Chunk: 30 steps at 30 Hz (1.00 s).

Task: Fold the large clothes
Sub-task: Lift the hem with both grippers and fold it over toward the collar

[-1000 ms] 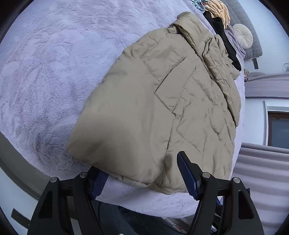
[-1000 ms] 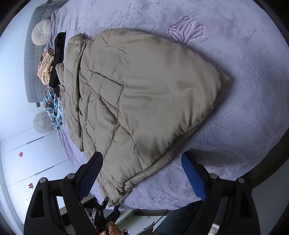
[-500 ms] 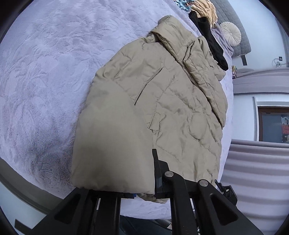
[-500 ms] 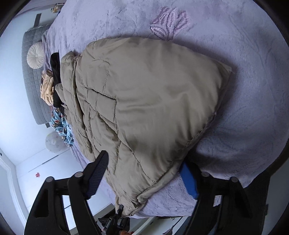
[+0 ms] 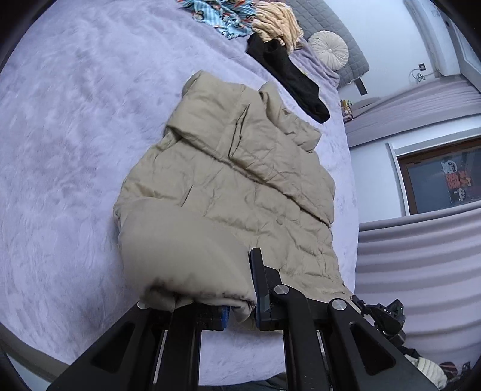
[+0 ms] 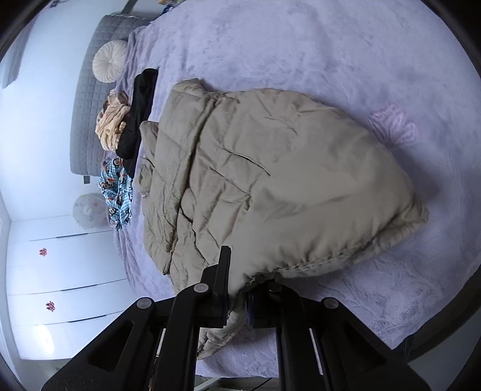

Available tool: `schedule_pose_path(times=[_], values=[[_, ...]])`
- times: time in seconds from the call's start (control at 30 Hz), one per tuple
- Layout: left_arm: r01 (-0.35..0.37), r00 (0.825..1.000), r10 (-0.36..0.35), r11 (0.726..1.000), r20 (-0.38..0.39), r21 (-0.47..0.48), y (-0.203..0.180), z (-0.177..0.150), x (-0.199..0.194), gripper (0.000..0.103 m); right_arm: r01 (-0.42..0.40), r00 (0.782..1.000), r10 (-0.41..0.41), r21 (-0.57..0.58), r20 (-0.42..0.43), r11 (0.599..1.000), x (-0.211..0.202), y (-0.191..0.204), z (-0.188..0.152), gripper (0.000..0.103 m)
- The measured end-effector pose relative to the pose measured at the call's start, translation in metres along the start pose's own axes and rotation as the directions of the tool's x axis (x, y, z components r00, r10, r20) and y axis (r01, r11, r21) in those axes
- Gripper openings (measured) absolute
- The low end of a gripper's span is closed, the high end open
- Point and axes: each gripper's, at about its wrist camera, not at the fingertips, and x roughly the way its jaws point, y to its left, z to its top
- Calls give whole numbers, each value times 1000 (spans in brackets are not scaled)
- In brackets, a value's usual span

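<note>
Lying on lilac bedspread [image 5: 60,180], beige puffer jacket [image 5: 240,180] w/ collar end toward headboard [image 6: 87,99], hem end at near bed edge. Plenty of bare spread to left in left wrist view & to right in right wrist view. Far end crowded: black garment [image 5: 288,75] just beside collar, tan garment [image 5: 279,21], blue print cloth [image 5: 222,15], round cushion [image 5: 329,49]. Bed edge right below both claws.

Left gripper [image 5: 240,312] clamped on hem corner of jacket, fabric bulging over pads. Right gripper [image 6: 237,303] just been closing, now pinching other hem corner, fabric bunched betw jaws. Hem lifted off spread at both grips.
</note>
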Motion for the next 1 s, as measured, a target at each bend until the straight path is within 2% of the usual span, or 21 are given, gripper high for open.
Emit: schedule_pose_path(times=[0.2, 0.37, 0.6, 0.67, 0.73, 0.87, 1.0], values=[[-19, 995, 13, 998, 99, 62, -41, 47, -2, 13, 31, 999, -27, -182, 22, 983, 0, 56, 26, 9], [-65, 981, 51, 995, 188, 72, -74, 89, -5, 13, 23, 1000, -15, -293, 27, 956, 3, 109, 63, 9], [-210, 938, 194, 978, 287, 23, -103, 151, 26, 13, 18, 1000, -19, -512, 4, 859, 40, 211, 139, 9], [-266, 925, 252, 964, 283, 11, -101, 169, 49, 13, 39, 999, -46, -562, 1, 826, 67, 233, 161, 8], [-322, 914, 311, 947, 261, 0, -93, 189, 73, 13, 72, 996, -90, -576, -3, 814, 97, 244, 178, 8], [-371, 908, 365, 928, 208, -7, -69, 223, 117, 13, 132, 987, -161, -567, 0, 813, 156, 252, 202, 8], [-417, 900, 413, 909, 139, -1, -48, 250, 161, 13, 177, 979, -202, -520, 8, 836, 192, 245, 217, 8]])
